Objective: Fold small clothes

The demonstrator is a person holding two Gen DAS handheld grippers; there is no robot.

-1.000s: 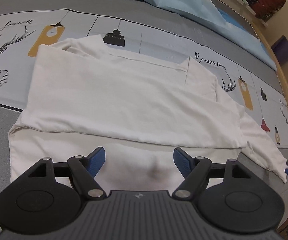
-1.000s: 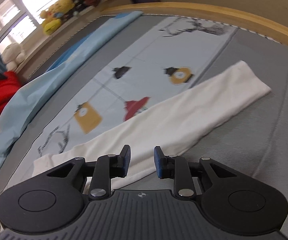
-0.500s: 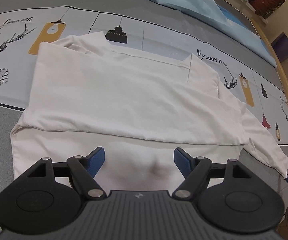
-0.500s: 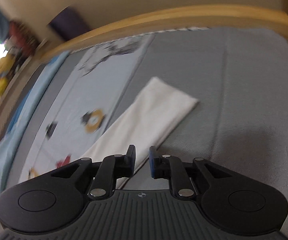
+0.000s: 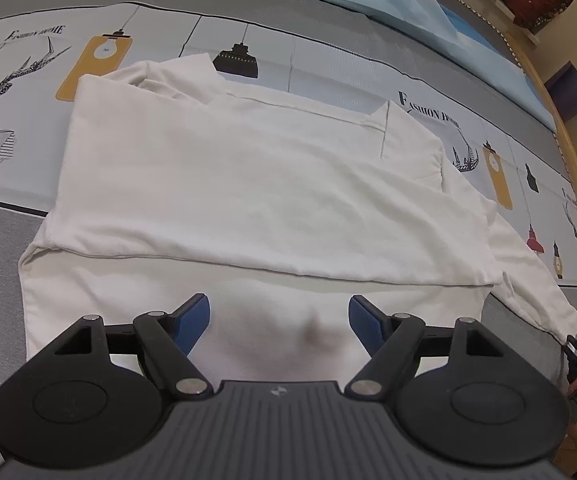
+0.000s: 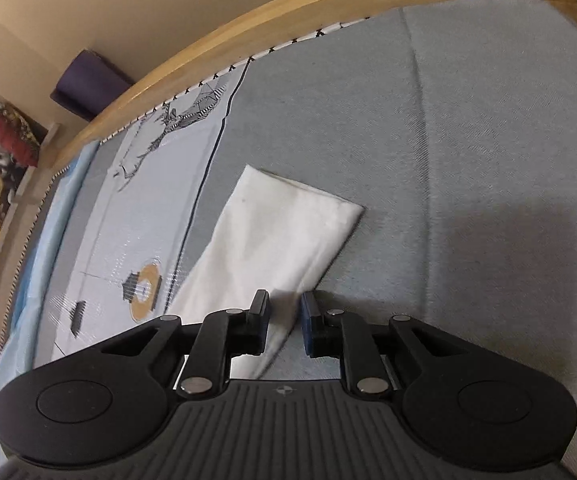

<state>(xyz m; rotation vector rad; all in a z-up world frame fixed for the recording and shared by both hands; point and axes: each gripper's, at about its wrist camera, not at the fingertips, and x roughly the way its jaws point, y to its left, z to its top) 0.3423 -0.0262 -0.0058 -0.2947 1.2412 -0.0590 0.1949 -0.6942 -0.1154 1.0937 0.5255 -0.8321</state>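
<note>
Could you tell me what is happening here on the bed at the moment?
A person with a gripper in each hand is folding a white long-sleeved top laid out on a printed bedspread. One side is already folded over the body. The left gripper hovers open above the near edge of the top. The right gripper is at the other sleeve, which lies stretched out flat; its fingers are narrowly apart around the sleeve's edge.
</note>
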